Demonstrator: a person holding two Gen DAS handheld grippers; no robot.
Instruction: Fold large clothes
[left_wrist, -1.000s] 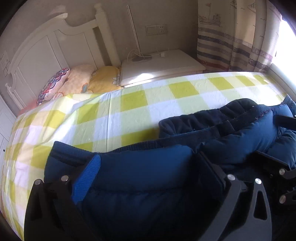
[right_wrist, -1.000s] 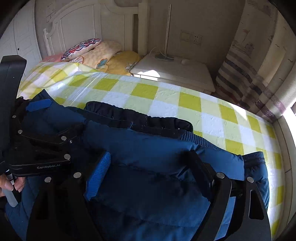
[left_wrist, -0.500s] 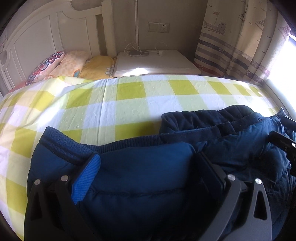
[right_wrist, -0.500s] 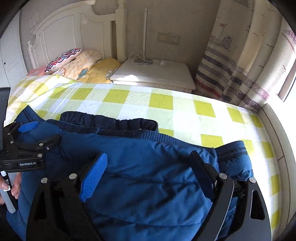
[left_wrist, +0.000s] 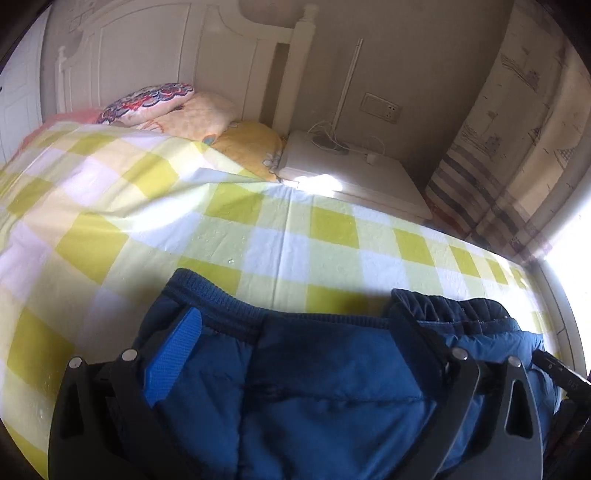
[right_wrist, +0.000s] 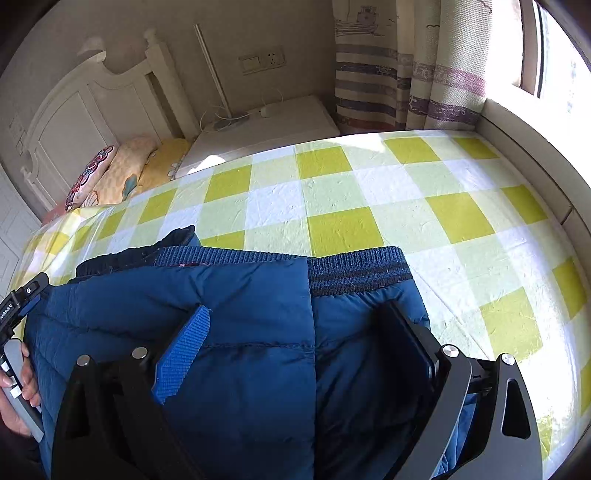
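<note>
A dark blue padded jacket (left_wrist: 325, 391) lies folded on the bed, its ribbed hem toward the far side. It also fills the lower half of the right wrist view (right_wrist: 251, 332). My left gripper (left_wrist: 295, 350) has its jaws spread wide over the jacket's left part, fabric bulging between them. My right gripper (right_wrist: 299, 332) stands the same way over the jacket's right part near the ribbed hem (right_wrist: 354, 273). Whether either one pinches fabric is hidden. The left gripper's body (right_wrist: 18, 299) and the hand holding it show at the left edge of the right wrist view.
The bed has a yellow and white checked sheet (left_wrist: 258, 229) (right_wrist: 369, 192). Pillows (left_wrist: 207, 114) lie by the white headboard (left_wrist: 155, 62). A white nightstand (left_wrist: 354, 177) with a lamp and cables stands beyond. Striped curtains (right_wrist: 406, 74) and a bright window are at the right.
Both grippers have swung with the jacket: the left view has turned left, the right view has turned right toward the window. The jacket's hem now lies straighter across the sheet.
</note>
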